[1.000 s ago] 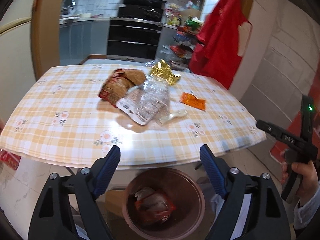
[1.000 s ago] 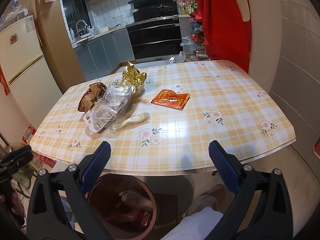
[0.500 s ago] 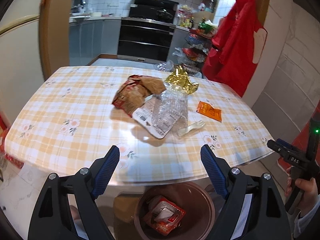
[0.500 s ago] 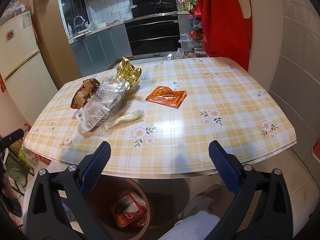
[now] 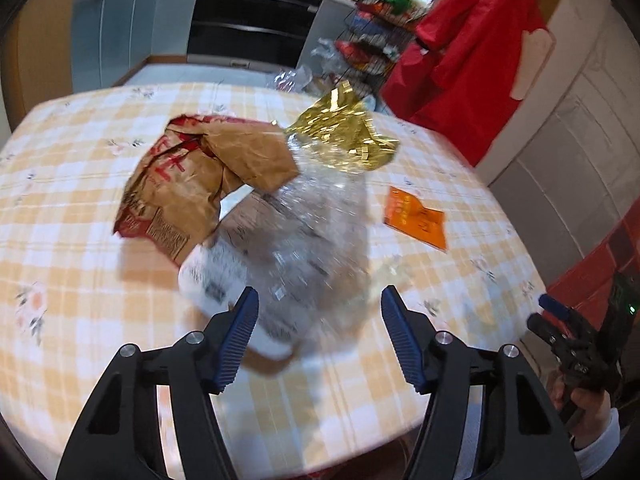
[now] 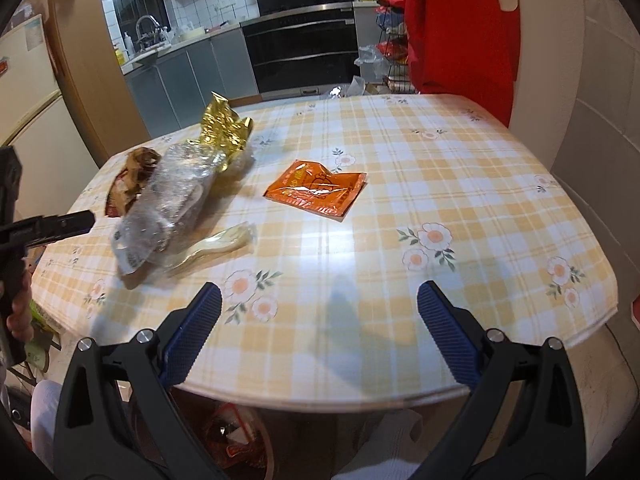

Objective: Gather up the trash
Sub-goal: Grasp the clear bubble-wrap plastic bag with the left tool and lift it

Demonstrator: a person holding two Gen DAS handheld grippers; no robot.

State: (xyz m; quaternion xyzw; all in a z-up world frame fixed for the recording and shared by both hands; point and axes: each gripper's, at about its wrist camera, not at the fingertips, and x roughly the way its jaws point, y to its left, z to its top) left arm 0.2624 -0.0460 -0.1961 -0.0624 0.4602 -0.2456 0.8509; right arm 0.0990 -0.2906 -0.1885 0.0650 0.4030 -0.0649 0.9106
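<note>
We cannot read any brand: the brown paper bag (image 5: 192,176) carries red characters and a block of small print, the orange sachet (image 6: 316,190) a printed figure, the clear plastic bag (image 5: 304,240) a white label, all too blurred or small to make out.

Our left gripper (image 5: 316,320) has its fingers closing, with the near end of the clear plastic bag between them; the pads do not press on it. Our right gripper (image 6: 318,312) holds its fingers wide over bare cloth, nothing between them.

The trash lies on the surface (image 6: 460,184), under a yellow-and-white checked cloth with daisies. In the right view the orange sachet sits at 12 o'clock from our fingers, the clear bag and a pale wrapped spoon (image 6: 218,244) toward 10, and gold foil (image 6: 224,132) beyond. A bin (image 6: 236,440) with red wrappers stands below the near edge.

Behind are a black oven (image 6: 300,48), grey cabinets, a sink and a red garment (image 5: 472,60).
</note>
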